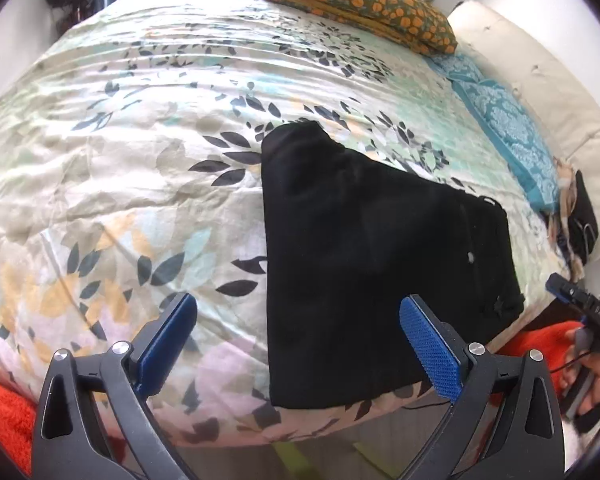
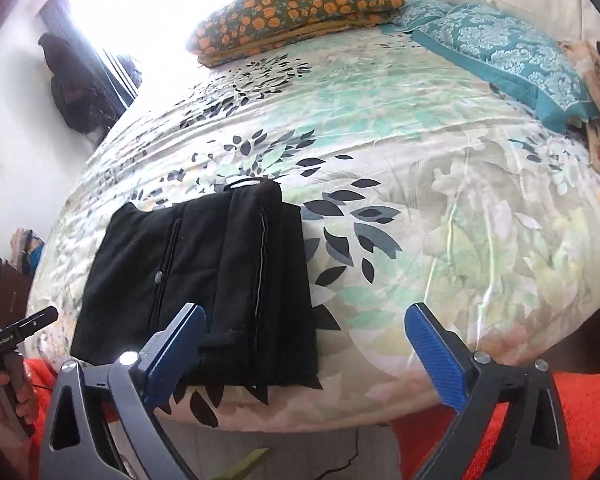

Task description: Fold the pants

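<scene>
The black pants [image 1: 364, 264] lie folded into a compact stack on the leaf-print bedspread [image 1: 120, 184], near the bed's front edge. They also show in the right wrist view [image 2: 204, 280], with a white button and a seam line on top. My left gripper [image 1: 298, 320] is open and empty, held above the bed's front edge just left of the pants. My right gripper [image 2: 304, 328] is open and empty, held back from the edge to the right of the pants. The right gripper shows at the right edge of the left wrist view [image 1: 580, 304].
An orange-flowered pillow [image 2: 296, 12] and a teal patterned pillow [image 2: 508, 56] lie at the head of the bed. A white padded headboard [image 1: 540, 92] stands on the right. Dark items [image 2: 80, 88] hang on the left wall. Orange sleeves [image 2: 580, 420] are near the bed's front edge.
</scene>
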`<state>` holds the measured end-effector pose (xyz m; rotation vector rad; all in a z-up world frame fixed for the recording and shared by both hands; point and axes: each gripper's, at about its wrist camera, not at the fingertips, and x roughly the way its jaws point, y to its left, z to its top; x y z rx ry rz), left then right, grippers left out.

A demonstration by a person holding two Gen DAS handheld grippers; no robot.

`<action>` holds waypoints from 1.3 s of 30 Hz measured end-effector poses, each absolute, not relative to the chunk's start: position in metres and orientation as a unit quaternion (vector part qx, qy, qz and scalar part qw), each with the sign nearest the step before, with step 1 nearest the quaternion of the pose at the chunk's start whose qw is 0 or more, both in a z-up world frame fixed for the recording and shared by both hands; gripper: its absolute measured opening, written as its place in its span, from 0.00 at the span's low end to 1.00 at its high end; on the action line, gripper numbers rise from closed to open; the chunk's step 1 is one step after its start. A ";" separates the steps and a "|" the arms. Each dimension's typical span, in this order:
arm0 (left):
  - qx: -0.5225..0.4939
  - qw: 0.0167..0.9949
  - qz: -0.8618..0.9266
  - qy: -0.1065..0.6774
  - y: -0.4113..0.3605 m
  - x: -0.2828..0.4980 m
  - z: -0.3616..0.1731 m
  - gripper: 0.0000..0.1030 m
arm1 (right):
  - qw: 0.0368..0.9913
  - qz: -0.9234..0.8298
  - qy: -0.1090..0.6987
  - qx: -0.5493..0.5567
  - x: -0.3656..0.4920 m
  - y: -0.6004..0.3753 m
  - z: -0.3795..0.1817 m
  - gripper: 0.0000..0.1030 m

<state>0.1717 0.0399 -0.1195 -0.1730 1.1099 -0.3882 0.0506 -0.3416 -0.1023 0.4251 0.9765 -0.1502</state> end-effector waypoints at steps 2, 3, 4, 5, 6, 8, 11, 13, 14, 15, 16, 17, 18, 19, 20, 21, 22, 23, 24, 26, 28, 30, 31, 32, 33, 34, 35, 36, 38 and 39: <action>-0.081 0.815 -0.224 0.528 0.035 0.187 -0.123 0.99 | 0.852 -0.006 0.462 0.244 0.065 -0.350 -0.108 0.97; -0.072 0.810 -0.236 0.532 0.030 0.195 -0.126 0.99 | 0.847 0.023 0.465 0.256 0.075 -0.349 -0.114 0.97; -0.062 0.805 -0.240 0.538 0.025 0.201 -0.131 0.99 | 0.840 0.042 0.476 0.258 0.087 -0.350 -0.119 0.97; -0.054 0.800 -0.243 0.546 0.018 0.205 -0.137 0.99 | 0.830 0.054 0.491 0.259 0.099 -0.351 -0.127 0.97; -0.049 0.795 -0.244 0.553 0.013 0.210 -0.143 0.99 | 0.822 0.056 0.505 0.258 0.109 -0.351 -0.136 0.97; -0.056 0.782 -0.251 0.568 0.008 0.217 -0.157 0.99 | 0.800 0.058 0.530 0.276 0.125 -0.357 -0.156 0.97; -0.074 0.761 -0.253 0.592 0.005 0.226 -0.180 0.99 | 0.763 0.083 0.550 0.329 0.136 -0.364 -0.186 0.97; -0.079 0.756 -0.254 0.598 0.006 0.229 -0.188 0.99 | 0.745 0.111 0.557 0.350 0.138 -0.360 -0.199 1.00; -0.080 0.756 -0.257 0.597 0.006 0.230 -0.188 0.99 | 0.740 0.125 0.557 0.355 0.139 -0.356 -0.201 1.00; -0.072 0.756 -0.262 0.596 0.004 0.231 -0.188 0.99 | 0.738 0.132 0.561 0.351 0.142 -0.351 -0.203 1.00; -0.058 0.754 -0.267 0.598 0.000 0.231 -0.189 0.99 | 0.738 0.129 0.570 0.337 0.144 -0.347 -0.204 1.00; -0.045 0.750 -0.269 0.603 -0.002 0.233 -0.191 0.99 | 0.737 0.129 0.577 0.326 0.146 -0.343 -0.205 1.00; -0.037 0.747 -0.267 0.608 -0.005 0.233 -0.191 0.99 | 0.737 0.126 0.579 0.326 0.147 -0.342 -0.207 1.00; -0.035 0.746 -0.265 0.609 -0.007 0.233 -0.190 0.99 | 0.734 0.123 0.578 0.334 0.147 -0.342 -0.209 1.00; -0.037 0.748 -0.267 0.607 -0.008 0.233 -0.188 0.88 | 0.733 0.121 0.578 0.338 0.147 -0.342 -0.208 0.95; -0.048 0.746 -0.276 0.604 -0.009 0.232 -0.185 0.71 | 0.735 0.125 0.579 0.329 0.147 -0.340 -0.206 0.67; -0.051 0.750 -0.268 0.603 -0.010 0.232 -0.182 0.53 | 0.735 0.146 0.575 0.328 0.146 -0.340 -0.202 0.55; -0.052 0.757 -0.262 0.596 -0.009 0.231 -0.175 0.28 | 0.741 0.151 0.570 0.322 0.146 -0.339 -0.198 0.49; -0.055 0.764 -0.259 0.589 -0.009 0.229 -0.168 0.22 | 0.749 0.151 0.570 0.303 0.146 -0.334 -0.192 0.43; -0.062 0.771 -0.255 0.580 -0.006 0.223 -0.155 0.12 | 0.766 0.145 0.561 0.277 0.142 -0.326 -0.179 0.39; -0.067 0.779 -0.257 0.568 -0.004 0.216 -0.141 0.11 | 0.779 0.141 0.546 0.273 0.136 -0.322 -0.167 0.35; -0.075 0.786 -0.258 0.557 0.001 0.208 -0.126 0.11 | 0.789 0.145 0.530 0.275 0.131 -0.319 -0.155 0.32; -0.079 0.789 -0.258 0.552 0.003 0.205 -0.119 0.11 | 0.792 0.150 0.523 0.277 0.130 -0.319 -0.149 0.31; -0.084 0.792 -0.258 0.547 0.007 0.203 -0.113 0.11 | 0.795 0.155 0.516 0.279 0.127 -0.317 -0.142 0.30; -0.090 0.794 -0.258 0.542 0.012 0.201 -0.105 0.11 | 0.796 0.160 0.511 0.281 0.125 -0.314 -0.135 0.30; -0.094 0.797 -0.258 0.538 0.015 0.200 -0.099 0.11 | 0.799 0.167 0.505 0.281 0.123 -0.311 -0.127 0.29; -0.099 0.799 -0.258 0.534 0.020 0.199 -0.092 0.11 | 0.800 0.172 0.500 0.282 0.123 -0.307 -0.120 0.29; -0.104 0.803 -0.256 0.529 0.026 0.198 -0.084 0.11 | 0.801 0.177 0.496 0.283 0.124 -0.303 -0.112 0.29; -0.116 0.808 -0.252 0.520 0.038 0.198 -0.069 0.10 | 0.806 0.188 0.486 0.280 0.129 -0.293 -0.095 0.29; -0.120 0.811 -0.250 0.515 0.045 0.199 -0.063 0.11 | 0.808 0.194 0.480 0.280 0.133 -0.288 -0.086 0.29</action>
